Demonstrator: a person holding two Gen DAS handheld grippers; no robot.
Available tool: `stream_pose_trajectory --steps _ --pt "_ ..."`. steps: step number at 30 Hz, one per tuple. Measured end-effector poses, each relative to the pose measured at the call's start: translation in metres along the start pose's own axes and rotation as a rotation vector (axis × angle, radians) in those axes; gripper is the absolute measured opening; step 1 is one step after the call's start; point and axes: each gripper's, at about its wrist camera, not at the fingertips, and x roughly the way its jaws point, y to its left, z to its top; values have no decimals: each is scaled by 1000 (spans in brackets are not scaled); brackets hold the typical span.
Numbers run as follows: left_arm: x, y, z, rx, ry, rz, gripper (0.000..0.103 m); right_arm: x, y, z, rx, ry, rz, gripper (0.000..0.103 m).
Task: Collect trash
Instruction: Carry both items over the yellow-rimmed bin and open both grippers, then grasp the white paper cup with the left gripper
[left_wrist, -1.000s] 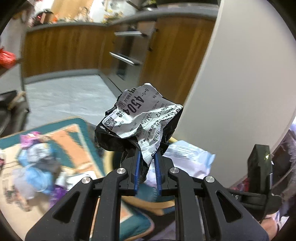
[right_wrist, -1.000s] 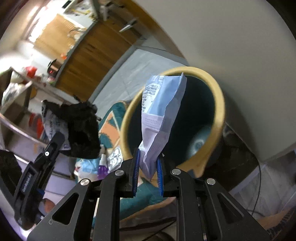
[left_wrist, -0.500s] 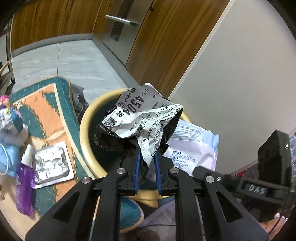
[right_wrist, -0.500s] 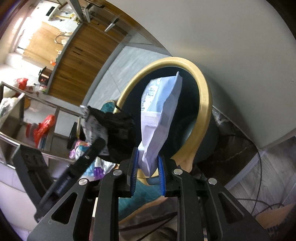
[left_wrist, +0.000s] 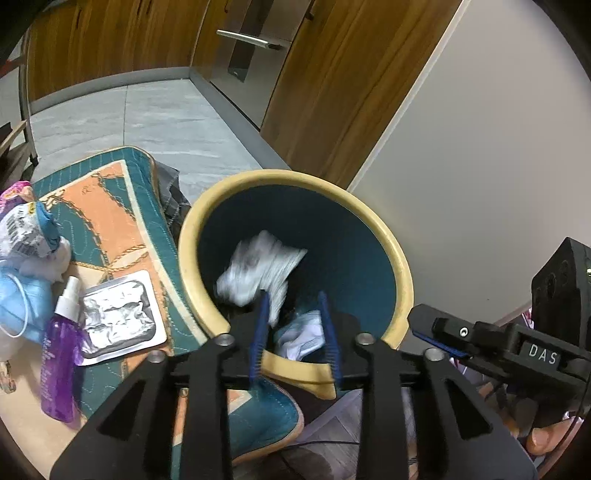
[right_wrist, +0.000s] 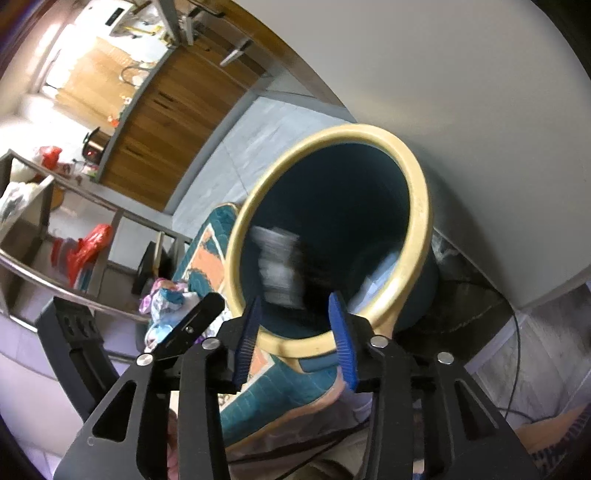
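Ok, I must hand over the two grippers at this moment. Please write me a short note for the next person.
Left gripper: open, holds nothing, over the bin.
Right gripper: open, holds nothing, at the bin's mouth.
Crumpled receipt: blurred, falling inside the bin. Pale blue packet: already inside, against the wall.
Left to collect, on the mat: foil blister pack, purple spray bottle, blue face mask, wrapper pile.
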Motion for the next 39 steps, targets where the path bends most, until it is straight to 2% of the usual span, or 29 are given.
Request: stream_pose_trajectory --steps 3,5,9,11,14,19,24,31,39 --pt "-12 2 -1 15 -28 11 45 0 3 0 -12 -4 6 44" --pt "-21 4 -1 27 -52 22 58 2 3 0 -14 -3 9 47" --pt "-41 8 -6 51 -89 27 71 4 7 -1 -34 -5 8 54" --pt "-51 11 -9 61 -101 36 78 5 11 -2 -52 -7 8 62" --pt "-68 21 -16 53 -131 49 84 7 18 -4 -82 -10 3 68" --pt "-94 42 -28 32 -174 88 89 12 36 -10 -169 -7 -6 76" --pt "-121 80 -42 -17 -196 164 89 14 52 -14 -261 -3 -19 79" --pt "-164 145 -62 -120 -231 283 89 18 67 -24 -344 23 -25 81" --pt "-200 238 -74 -287 -253 440 89 30 97 -39 -436 69 -17 83"
